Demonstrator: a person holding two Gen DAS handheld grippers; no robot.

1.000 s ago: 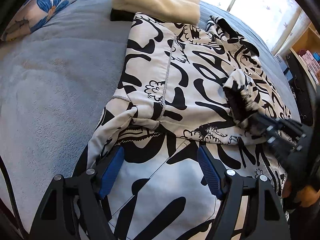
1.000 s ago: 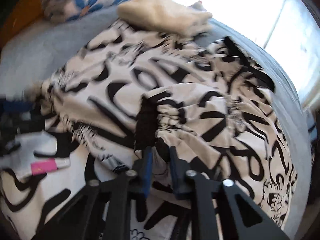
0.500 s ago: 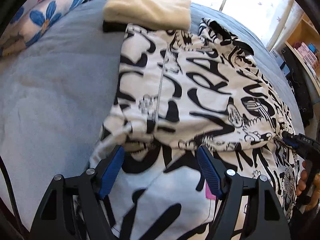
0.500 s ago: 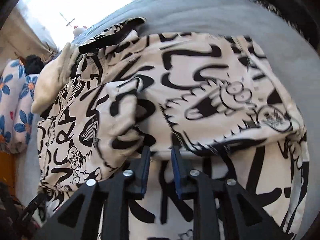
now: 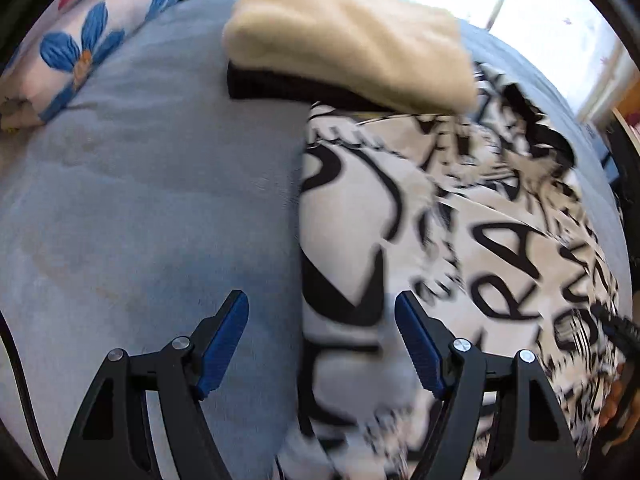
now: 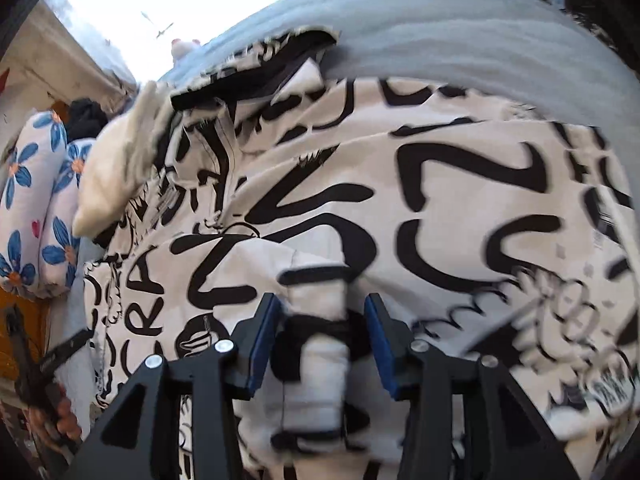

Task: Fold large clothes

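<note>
on my left view, the far left shows a floral pillow [image 5: 80,48] at the bed's edge, then bare grey bed [image 5: 152,200]. my left gripper [image 5: 322,340] hangs over the hoodie's left border with its blue pads wide apart, one pad over the bed, the other over cloth, nothing clamped. a cream fleece [image 5: 344,36] sits on a dark folded piece at the top, overlapping the hoodie [image 5: 460,240]. the hoodie lies spread on the bed, white with black graffiti print; i can read "ra" in big letters right of centre, the rest is smeared by blur. at the far right edge the other tool and fingers show.

on my right view, pillow [image 6: 32,208] and fleece [image 6: 116,172] sit left; "cra" reads on the hoodie [image 6: 460,200] at lower left. my right gripper [image 6: 324,340] is opening, a folded ridge of hoodie standing between the pads, which look clear of it. a small round logo at far right is too blurred to read.
</note>
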